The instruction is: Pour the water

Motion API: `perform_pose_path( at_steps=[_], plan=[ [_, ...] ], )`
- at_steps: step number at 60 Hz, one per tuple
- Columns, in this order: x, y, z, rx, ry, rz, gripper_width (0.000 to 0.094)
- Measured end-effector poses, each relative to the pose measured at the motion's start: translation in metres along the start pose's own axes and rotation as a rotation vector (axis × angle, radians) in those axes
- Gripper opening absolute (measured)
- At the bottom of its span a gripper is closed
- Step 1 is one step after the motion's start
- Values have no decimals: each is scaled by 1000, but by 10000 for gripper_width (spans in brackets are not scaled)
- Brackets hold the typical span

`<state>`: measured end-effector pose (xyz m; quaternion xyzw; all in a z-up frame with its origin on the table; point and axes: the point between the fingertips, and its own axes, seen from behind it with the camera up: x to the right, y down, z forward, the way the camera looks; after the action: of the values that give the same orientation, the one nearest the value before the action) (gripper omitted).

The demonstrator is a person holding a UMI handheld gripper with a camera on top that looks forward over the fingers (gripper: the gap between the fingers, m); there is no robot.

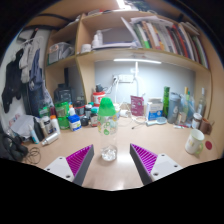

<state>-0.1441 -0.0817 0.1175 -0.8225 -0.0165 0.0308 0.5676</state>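
Note:
A clear plastic bottle with a green cap (107, 128) stands upright on the light wooden desk (115, 168), just ahead of my fingers and a little toward the left one. My gripper (113, 163) is open and empty, its purple pads (79, 161) spread wide at either side of the bottle's base, with a gap on both sides. A white mug (194, 142) stands on the desk further to the right.
The back of the desk is crowded with bottles, jars and boxes (66, 112) on the left and tall bottles (178, 105) on the right. A shelf of books (160, 35) hangs above. Dark clothes (22, 70) hang at the left.

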Motion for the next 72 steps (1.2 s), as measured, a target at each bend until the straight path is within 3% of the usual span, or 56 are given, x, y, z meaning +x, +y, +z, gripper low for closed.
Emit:
perform_pose_path(
  at_steps=[12, 18, 22, 27, 37, 42, 47, 60, 66, 72],
  plan=[
    [0, -2, 108, 75, 39, -70, 826],
    [-4, -9, 140, 112, 23, -94, 768],
    [-10, -10, 153, 122, 4, -94, 487],
    [-6, -12, 155, 124, 33, -85, 448],
    [-15, -7, 155, 88, -23, -81, 341],
    [-11, -12, 152, 49, -62, -54, 334],
    [7, -46, 139, 70, -80, 43, 335],
    [119, -126, 98, 89, -123, 784, 334],
    [184, -129, 80, 113, -106, 1037, 334],
    [228, -103, 79, 78, -120, 1327, 333]
  ],
)
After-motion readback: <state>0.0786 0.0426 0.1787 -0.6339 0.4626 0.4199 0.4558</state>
